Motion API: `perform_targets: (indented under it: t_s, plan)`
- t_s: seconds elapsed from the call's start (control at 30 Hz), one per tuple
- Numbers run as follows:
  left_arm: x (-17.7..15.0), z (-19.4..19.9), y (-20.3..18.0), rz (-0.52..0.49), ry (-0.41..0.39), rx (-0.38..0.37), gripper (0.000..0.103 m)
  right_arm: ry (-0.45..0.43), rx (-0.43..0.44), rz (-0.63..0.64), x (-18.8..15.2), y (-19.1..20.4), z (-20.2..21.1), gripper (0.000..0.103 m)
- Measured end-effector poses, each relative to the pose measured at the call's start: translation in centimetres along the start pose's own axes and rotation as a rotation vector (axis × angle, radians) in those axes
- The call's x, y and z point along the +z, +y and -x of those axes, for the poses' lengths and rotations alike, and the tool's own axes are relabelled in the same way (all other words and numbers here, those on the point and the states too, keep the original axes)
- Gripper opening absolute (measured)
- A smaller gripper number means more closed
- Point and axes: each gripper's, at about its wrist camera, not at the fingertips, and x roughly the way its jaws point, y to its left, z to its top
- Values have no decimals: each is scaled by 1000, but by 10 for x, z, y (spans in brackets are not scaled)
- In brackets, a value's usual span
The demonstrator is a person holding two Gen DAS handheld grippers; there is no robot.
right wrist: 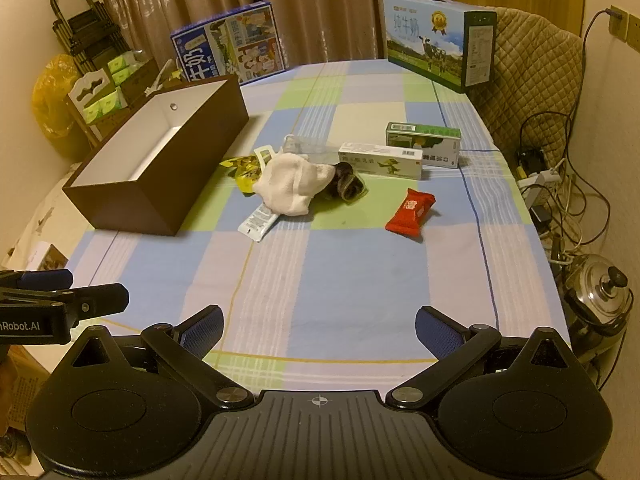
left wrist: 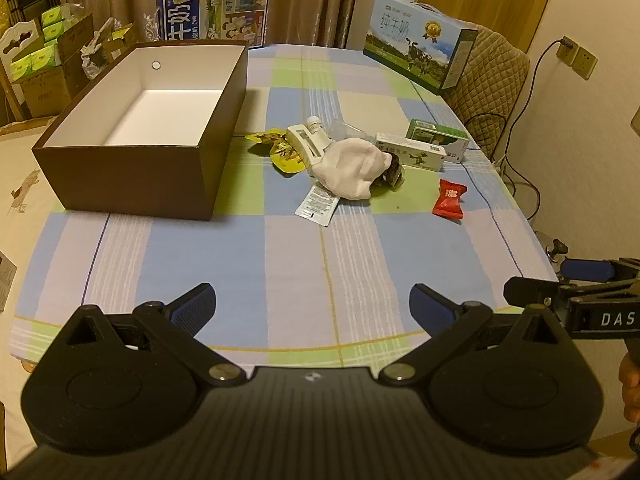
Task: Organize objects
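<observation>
Clutter waits mid-table beside an empty brown box (left wrist: 132,168): a soft white sock (left wrist: 352,168) draped over small packets, likely light and limp, best pinched at its bunched middle. Left gripper (left wrist: 312,308) and right gripper (right wrist: 318,330) hover wide apart, grasping nothing.

1. Near half of the checked tablecloth (right wrist: 320,280): bare, open to a gripper.
2. Brown box (left wrist: 132,176), far left: open top, white interior unblocked.
3. Central clutter around the white cloth (right wrist: 292,188) obstructs the middle.
4. Red packet (right wrist: 410,211) lies apart, with free cloth around it.
5. Milk cartons (right wrist: 436,52) wall the far edge.
</observation>
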Motion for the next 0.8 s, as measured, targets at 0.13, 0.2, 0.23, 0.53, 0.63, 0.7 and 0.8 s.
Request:
perform_targets:
  t_s: [0.13,0.2,0.23,0.53,0.63,0.7,0.8]
  plan:
    - [2,-1,-3,0,3,1,102,1,1,0,1,-2,-1,100]
    - [3,-2,-6,-1,5,3,102,3,4,0,1,-2,-1,100]
    - [4,-2,-7,-2,5,3,102,3,6,0,3,-3,-1,100]
    - [9,-9,-8,4,10,8,102,9,14,2,9,-10,-4,100]
    - [11,-11,-8,7,13,9,102,11,18,3,11,-12,-8,100]
    - [13,-14,-7,10,16,10,102,13,19,5,13,-13,-11,100]
    - [17,-18,-6,14,20,12,102,16,21,9,17,-14,-15,100]
